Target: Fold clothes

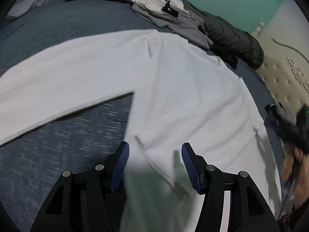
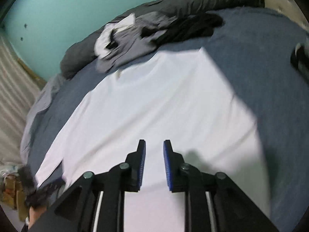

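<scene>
The near end of the white cotton long-sleeved shirt (image 1: 173, 89) is lost to shadow and smear between the blue ribbed pads of the left gripper (image 1: 154, 166), so contact cannot be judged. The dark gripper and hand (image 1: 295, 135) at the right edge are smeared and cut off. In the right wrist view, the crumpled grey and white clothes pile (image 2: 123, 44) is streaked, its separate garments untellable. A dark blurred object (image 2: 300, 60) is cropped by the right edge and cannot be identified.
</scene>
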`<state>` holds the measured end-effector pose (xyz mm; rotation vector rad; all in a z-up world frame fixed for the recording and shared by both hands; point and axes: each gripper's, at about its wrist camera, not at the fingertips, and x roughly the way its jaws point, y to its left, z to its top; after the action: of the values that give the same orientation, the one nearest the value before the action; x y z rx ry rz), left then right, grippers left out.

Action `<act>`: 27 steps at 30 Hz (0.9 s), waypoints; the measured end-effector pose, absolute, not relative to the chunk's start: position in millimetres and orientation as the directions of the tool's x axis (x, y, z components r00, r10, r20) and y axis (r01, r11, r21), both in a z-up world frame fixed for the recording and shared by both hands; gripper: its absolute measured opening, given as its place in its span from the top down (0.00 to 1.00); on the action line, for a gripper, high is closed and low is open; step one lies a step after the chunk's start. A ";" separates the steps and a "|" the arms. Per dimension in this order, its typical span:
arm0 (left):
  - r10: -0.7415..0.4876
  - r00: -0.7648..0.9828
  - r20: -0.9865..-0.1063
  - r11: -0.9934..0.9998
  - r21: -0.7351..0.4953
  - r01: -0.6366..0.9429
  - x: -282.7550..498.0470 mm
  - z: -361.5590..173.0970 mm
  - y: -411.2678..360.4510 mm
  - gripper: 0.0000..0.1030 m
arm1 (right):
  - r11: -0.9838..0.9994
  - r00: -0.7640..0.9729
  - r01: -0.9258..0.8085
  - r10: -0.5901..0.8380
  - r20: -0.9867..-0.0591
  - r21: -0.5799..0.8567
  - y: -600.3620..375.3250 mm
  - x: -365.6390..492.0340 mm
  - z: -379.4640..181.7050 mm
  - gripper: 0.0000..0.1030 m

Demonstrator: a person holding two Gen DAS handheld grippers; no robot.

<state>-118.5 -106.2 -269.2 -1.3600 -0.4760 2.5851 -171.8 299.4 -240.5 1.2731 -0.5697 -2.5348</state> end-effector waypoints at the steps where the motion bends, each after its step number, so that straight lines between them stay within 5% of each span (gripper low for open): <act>1: 0.300 -0.570 -0.765 -0.932 -0.363 -0.004 -115.7 -267.7 -111.3 0.41 | -0.888 -0.583 0.054 -0.399 -0.708 0.456 290.9 -160.5 -241.0 0.82; 17: 0.145 -0.578 -0.803 -0.918 -0.327 0.225 -63.0 -247.0 -220.4 0.38 | -0.864 -0.538 0.129 -0.474 -0.697 0.487 236.3 -91.7 -255.2 0.64; 27: -0.016 -0.534 -0.846 -0.850 -0.270 0.453 -31.2 -229.9 -330.7 0.34 | -0.838 -0.554 0.121 -0.501 -0.665 0.532 240.1 -89.7 -252.4 0.63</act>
<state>-31.2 -330.7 -229.9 -1.5974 -0.8158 2.9129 -89.7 240.1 -252.4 1.2303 -0.6163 -2.4100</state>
